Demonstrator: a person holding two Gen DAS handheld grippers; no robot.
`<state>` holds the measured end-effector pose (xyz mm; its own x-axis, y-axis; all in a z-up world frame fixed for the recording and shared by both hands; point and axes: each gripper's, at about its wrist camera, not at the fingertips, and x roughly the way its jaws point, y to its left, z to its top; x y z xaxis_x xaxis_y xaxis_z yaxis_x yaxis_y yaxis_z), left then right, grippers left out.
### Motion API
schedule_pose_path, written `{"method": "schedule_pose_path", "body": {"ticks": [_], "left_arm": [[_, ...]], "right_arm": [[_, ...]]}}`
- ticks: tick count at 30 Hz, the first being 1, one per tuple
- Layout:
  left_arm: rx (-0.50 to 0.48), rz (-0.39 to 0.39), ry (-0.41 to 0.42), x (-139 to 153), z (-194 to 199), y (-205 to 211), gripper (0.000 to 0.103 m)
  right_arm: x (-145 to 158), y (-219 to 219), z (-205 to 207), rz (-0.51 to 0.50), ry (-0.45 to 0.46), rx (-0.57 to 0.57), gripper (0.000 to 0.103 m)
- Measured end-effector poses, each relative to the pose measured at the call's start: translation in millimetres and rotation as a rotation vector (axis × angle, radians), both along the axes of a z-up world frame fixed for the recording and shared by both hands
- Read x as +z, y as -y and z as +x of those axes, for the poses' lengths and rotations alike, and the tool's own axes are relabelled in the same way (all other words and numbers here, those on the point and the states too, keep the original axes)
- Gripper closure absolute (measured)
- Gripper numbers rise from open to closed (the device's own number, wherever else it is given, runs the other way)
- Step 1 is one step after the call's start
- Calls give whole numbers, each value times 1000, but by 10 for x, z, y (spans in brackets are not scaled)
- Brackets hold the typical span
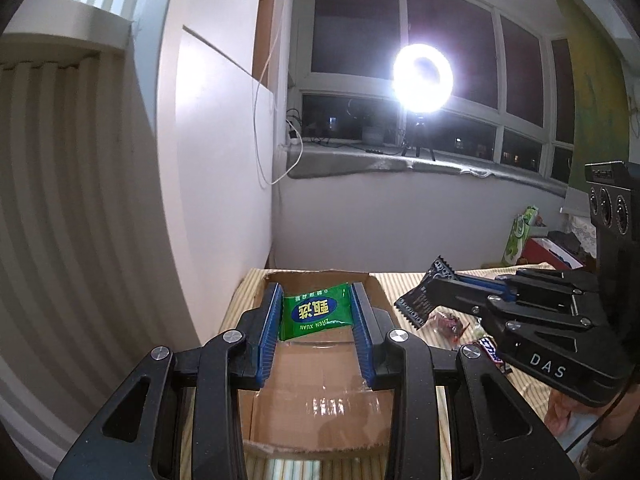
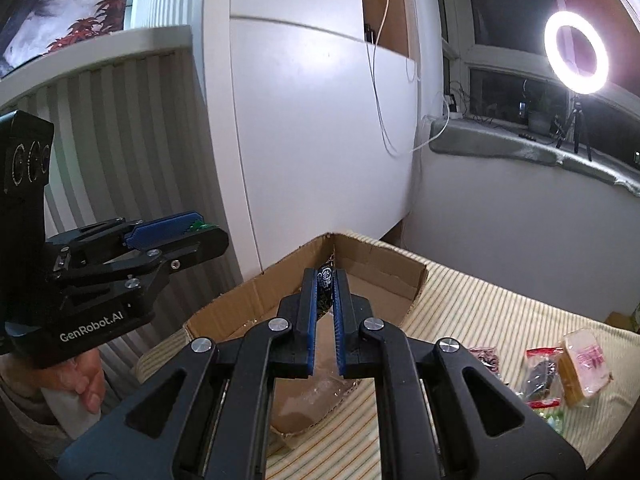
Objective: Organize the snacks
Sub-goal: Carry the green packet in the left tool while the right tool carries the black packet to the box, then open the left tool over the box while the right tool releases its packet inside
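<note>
My left gripper (image 1: 317, 294) is shut on a green snack packet (image 1: 316, 312) and holds it above the open cardboard box (image 1: 316, 392). My right gripper (image 2: 325, 276) is shut on a black snack packet (image 2: 325, 280) above the box's (image 2: 240, 304) near edge. In the left wrist view the right gripper (image 1: 430, 280) hangs to the right of the box with the black packet (image 1: 420, 300) sticking out of its fingers. In the right wrist view the left gripper (image 2: 200, 230) is at the left, above the box's left wall.
The box sits on a striped cloth (image 2: 480, 320) against a white cabinet (image 2: 312, 140). Loose snacks lie on the cloth to the right: a chocolate bar (image 1: 492, 354), red-trimmed packets (image 2: 540, 372), a wrapped bread slice (image 2: 586, 364). A ring light (image 1: 423, 78) stands on the windowsill.
</note>
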<state>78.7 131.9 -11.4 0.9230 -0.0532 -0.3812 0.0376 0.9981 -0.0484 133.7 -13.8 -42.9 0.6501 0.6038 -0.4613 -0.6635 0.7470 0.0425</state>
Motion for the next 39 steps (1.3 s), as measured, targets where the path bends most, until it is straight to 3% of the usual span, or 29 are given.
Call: {"method": "schedule_pose_path", "body": {"ticks": [8,13,14,16,18,24,29,34,39], "left_arm": [[8,-45,-106,-455,260,-52,71],[30,-61,-164,-633,357,-96,67],[36,-67,-167,-624,362,-110,57],[48,-71,-155,-596,331,-144,40],[70,-66,-139,-560,302,-179,33],[113,-86,-138,-524,220,-309,33],[138,-121,-121,-433,48,-404,30],[184,-91,-115,-343,-194,-486,25],[229,-58,-136,-302,-326,-468,24]], "right_arm": [[-414,-134,276,-47,-90,2,96],[-513,-198,386,-76,-127,18,94],[-519,-197,390,-74,-118,7,88],[-506,-171,380,-51,-111,6,55],[-488,-149,363,-41,-102,-2,44],[-390,-134,155,-58,-56,-60,44],[-326,-276,-269,-27,-6,-46,36],[-348,-366,-532,-20,8,3,36],[-323,-145,-647,0,16,-24,36]]}}
